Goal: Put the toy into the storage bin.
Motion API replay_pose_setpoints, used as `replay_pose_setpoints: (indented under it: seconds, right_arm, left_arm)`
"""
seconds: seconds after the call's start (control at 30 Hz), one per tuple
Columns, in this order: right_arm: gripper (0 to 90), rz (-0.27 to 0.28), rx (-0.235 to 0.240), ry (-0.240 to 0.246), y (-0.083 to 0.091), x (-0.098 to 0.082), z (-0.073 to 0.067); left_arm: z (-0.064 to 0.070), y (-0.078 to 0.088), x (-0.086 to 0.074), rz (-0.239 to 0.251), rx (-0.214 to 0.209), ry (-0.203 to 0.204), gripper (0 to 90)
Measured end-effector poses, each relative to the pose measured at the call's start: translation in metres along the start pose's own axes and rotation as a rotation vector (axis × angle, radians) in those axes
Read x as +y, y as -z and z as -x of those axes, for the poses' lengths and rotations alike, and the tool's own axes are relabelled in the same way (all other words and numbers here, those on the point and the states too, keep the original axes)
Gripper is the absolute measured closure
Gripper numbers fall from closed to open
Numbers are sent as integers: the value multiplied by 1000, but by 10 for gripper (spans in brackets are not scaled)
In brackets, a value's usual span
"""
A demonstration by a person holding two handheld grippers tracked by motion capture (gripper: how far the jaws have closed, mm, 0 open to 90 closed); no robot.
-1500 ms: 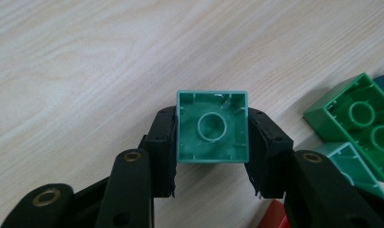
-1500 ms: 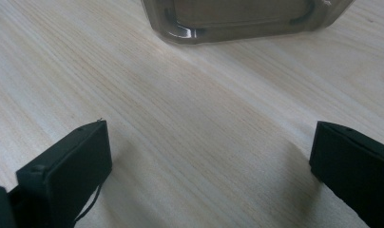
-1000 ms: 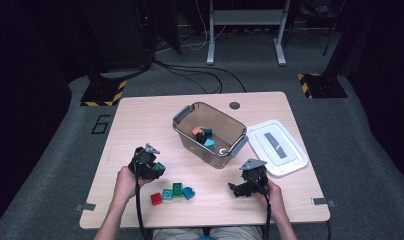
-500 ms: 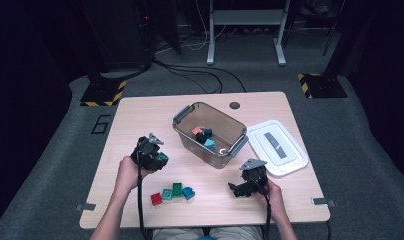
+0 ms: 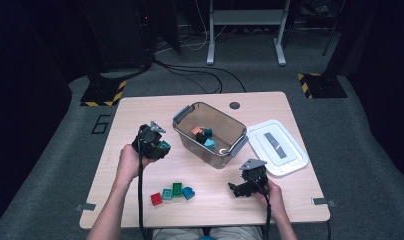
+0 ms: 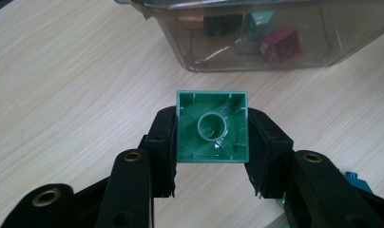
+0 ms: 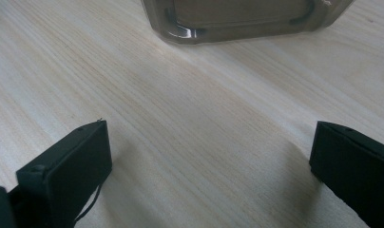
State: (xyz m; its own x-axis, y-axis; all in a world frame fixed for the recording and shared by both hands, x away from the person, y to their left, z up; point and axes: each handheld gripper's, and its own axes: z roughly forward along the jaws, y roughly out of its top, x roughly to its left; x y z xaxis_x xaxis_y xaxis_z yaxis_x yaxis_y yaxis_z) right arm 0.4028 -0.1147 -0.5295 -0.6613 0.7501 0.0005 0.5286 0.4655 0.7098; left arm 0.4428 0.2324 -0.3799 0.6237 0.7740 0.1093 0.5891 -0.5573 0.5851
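**Tongs carrying a green brick toward the bin**

Left tongs (image 6: 212, 156) are clamped on a square green plastic building brick (image 6: 212, 127), one black pad on each side wall, with the hollow underside and its round tube facing the camera on those tongs. In the high view I have the left tongs (image 5: 155, 145) raised over the pale wooden tabletop (image 5: 140, 115), just left of the clear smoky-brown plastic storage bin (image 5: 229, 150).

What matters for my next move is that the bin lies straight ahead along the jaws, its near wall (image 6: 256, 52) facing me and its rim higher than the brick. I judge I must lift a little more and go forward over that wall before letting go. The brick is square, so no long axis needs lining up. Inside the bin I see an orange brick (image 5: 197, 131), teal ones and a magenta one (image 6: 280, 45), with bare floor left between them.

Right tongs (image 7: 209, 156) stand wide apart and hold nothing, low over bare wood in front of the bin's short end; in the high view they (image 5: 242, 187) sit near the white rectangular plastic lid (image 5: 295, 160). My left hand is plainly the nearer to the drop.

Near the tabletop's front edge a row waits: a red brick (image 5: 156, 198), two green bricks (image 5: 173, 190) and a blue brick (image 5: 188, 192), with open wood all round them.
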Motion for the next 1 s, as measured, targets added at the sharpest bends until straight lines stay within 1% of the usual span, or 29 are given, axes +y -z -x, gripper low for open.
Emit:
replay_pose_setpoints:
  seconds: [0.17,0.23,0.27,0.37,0.47,0.5,0.63,0.7,1.0]
  right_arm:
    - [0,0,0,0,0,0,0]
    - [0,-1,0,-1,0,0,0]
    - [0,0,0,-1,0,0,0]
    - [0,0,0,0,0,0,0]
    - [0,0,0,-1,0,0,0]
    - [0,0,0,-1,0,0,0]
    - [0,0,0,-1,0,0,0]
    - [0,-1,0,-1,0,0,0]
    - [0,-1,0,-1,0,0,0]
  left_arm:
    - [0,5,10,8,5,-19,586]
    - [0,7,14,19,5,-14,586]
    - [0,7,16,25,10,-18,586]
    - [0,9,22,22,10,-23,586]
    - [0,10,28,30,11,-27,586]
    - [0,11,30,26,12,-36,586]
    - [-1,12,38,38,10,-31,586]
    - [-1,13,42,39,12,-35,586]
    - [1,15,62,48,18,-63,586]
